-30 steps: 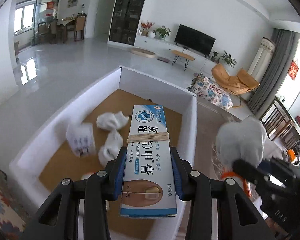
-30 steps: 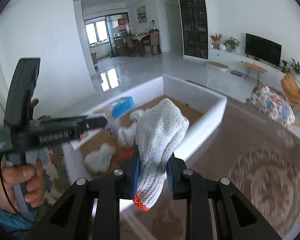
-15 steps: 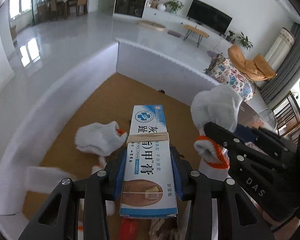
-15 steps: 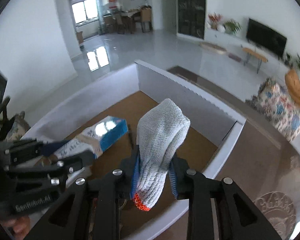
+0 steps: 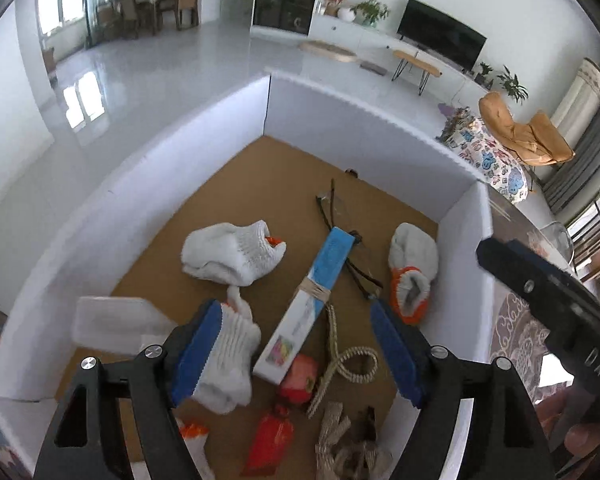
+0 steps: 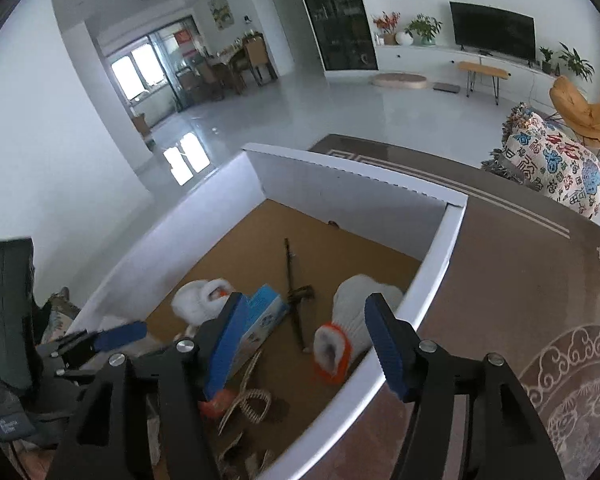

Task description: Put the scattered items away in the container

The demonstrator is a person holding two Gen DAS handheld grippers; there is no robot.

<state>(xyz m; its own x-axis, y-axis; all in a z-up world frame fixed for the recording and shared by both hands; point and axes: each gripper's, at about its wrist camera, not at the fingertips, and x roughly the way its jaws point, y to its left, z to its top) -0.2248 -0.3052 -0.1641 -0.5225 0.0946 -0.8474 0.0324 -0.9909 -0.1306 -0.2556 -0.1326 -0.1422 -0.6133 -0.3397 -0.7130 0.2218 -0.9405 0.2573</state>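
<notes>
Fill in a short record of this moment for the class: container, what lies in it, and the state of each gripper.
container: white-walled box with a brown floor
cream box: blue and white carton lying flat, mid-floor
gloves: knit glove with orange cuff by the right wall; another glove further left
other contents: eyeglasses, woven rope, clear plastic tub
left gripper: open, holding nothing, above the box
right gripper: open, holding nothing
</notes>
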